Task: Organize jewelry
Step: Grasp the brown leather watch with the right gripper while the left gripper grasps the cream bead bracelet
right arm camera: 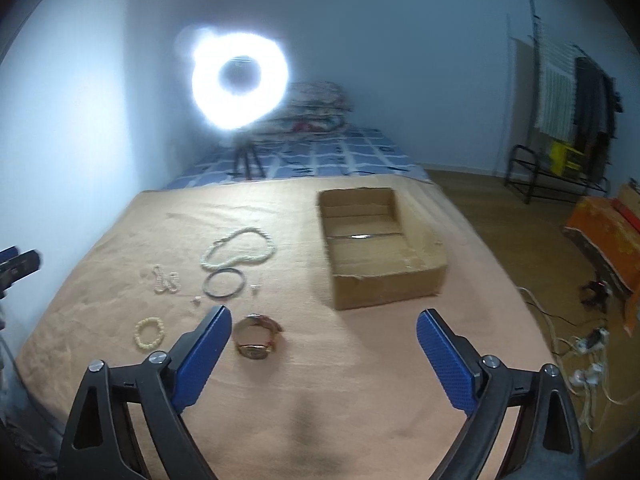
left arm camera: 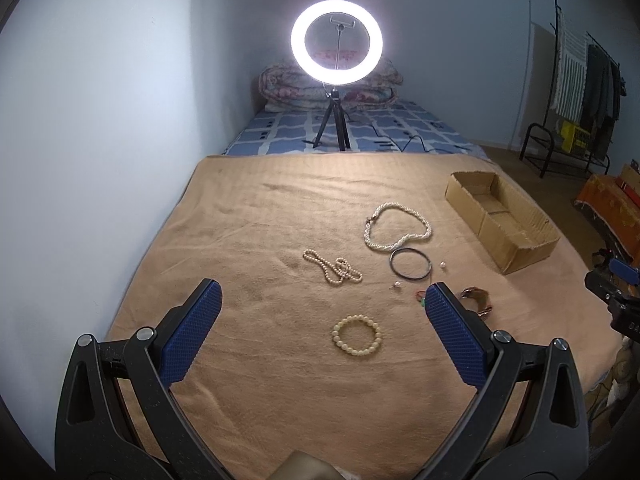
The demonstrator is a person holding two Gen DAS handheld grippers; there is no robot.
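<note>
- The left claw (left arm camera: 323, 296) hovers above the tan blanket (left arm camera: 248, 216) on the bed, its blue fingers (left arm camera: 192, 332) spread wide apart and gripping nothing; a cream bead bracelet (left arm camera: 356, 335) lies on the blanket between and just beyond its fingertips.
- Further ahead of the left claw, a thin pearl strand (left arm camera: 333, 267) lies bunched up; ahead and to the right of it sits a thick twisted pearl necklace (left arm camera: 398, 226) in a loop, with a dark thin bangle (left arm camera: 411, 263) touching or just beside its near edge.
- Two small pearl earrings (left arm camera: 443, 265) lie near the bangle, one just off the left claw's right fingertip; something small and green beside that fingertip is too hidden to name.
- The right claw (right arm camera: 324, 318) also hangs above the blanket, jaws wide apart and empty; a gold wristwatch (right arm camera: 256, 336) with a brown strap lies just beside its left finger, on the inner side.
- Ahead of the right claw, between its fingers and further off, stands an open cardboard box (right arm camera: 384, 284); something small and pale glints on its floor, too blurred to tell.
- Beyond the blanket, a lit ring light (left arm camera: 337, 36) stands on a tripod on the blue checked bedsheet (left arm camera: 400, 128).
</note>
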